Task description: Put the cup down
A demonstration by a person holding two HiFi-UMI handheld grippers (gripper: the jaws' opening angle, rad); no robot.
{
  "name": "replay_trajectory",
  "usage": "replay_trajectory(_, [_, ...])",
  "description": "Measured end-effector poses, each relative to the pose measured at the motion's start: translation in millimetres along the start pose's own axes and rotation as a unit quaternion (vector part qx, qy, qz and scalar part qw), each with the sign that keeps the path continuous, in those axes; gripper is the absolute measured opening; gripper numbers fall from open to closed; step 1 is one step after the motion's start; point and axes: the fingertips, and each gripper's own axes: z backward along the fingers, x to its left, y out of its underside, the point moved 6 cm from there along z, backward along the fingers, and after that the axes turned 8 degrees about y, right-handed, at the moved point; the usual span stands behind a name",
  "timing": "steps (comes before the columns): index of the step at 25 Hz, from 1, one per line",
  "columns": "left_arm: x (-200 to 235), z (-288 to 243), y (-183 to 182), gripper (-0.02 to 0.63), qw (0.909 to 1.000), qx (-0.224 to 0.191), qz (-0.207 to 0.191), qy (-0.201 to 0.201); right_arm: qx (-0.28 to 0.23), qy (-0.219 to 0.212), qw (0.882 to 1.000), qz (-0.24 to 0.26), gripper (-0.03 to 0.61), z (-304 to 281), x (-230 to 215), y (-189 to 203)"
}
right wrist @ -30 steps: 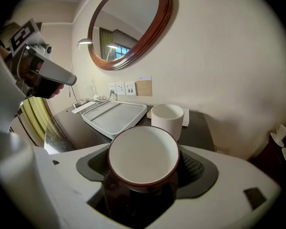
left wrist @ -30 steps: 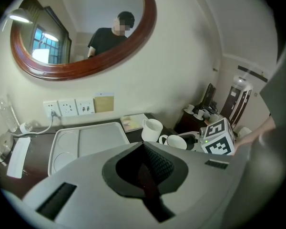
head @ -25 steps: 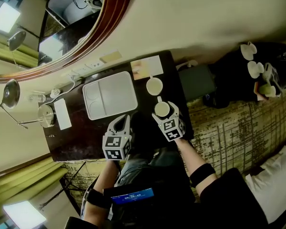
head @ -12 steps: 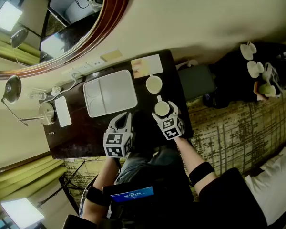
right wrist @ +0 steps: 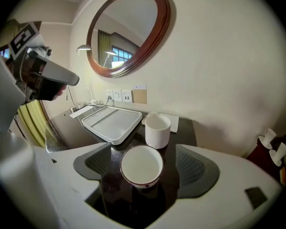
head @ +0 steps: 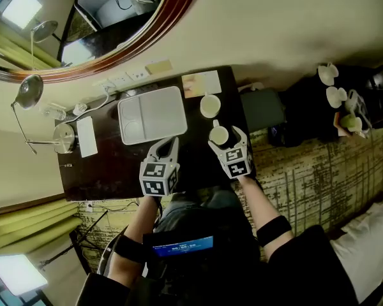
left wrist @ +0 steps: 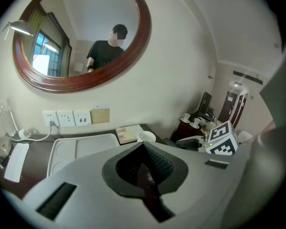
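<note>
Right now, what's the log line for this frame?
right gripper: jaws just opening, small white round cup between them, unpressed | cup: upright on dark table | left gripper: shut, empty

No word, brand or number can be read anywhere. The left cube (head: 156, 178) on the left tongs (head: 167, 146) and the right cube (head: 237, 163) on the right tongs (head: 225, 135) bear only black-and-white square patterns. A blue screen (head: 182, 246) at the person's chest shows a pale line, perhaps writing, too blurred to read. The printed card (head: 201, 83) on the bench (head: 108, 171) is too small to read.
</note>
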Motion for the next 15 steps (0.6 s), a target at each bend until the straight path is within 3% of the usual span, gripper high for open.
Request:
replay_trajectory(5, [0.1, 18.1, -10.7, 0.005, 0.9994, -0.034, -0.003, 0.005, -0.016, -0.009, 1.000, -0.024, 0.448, 28.9, 3.7, -28.6])
replay_trajectory(15, [10.0, 52.9, -5.2, 0.005, 0.9984, -0.056, 0.005, 0.008, -0.056, -0.034, 0.997, -0.050, 0.399, 62.6, 23.1, -65.4])
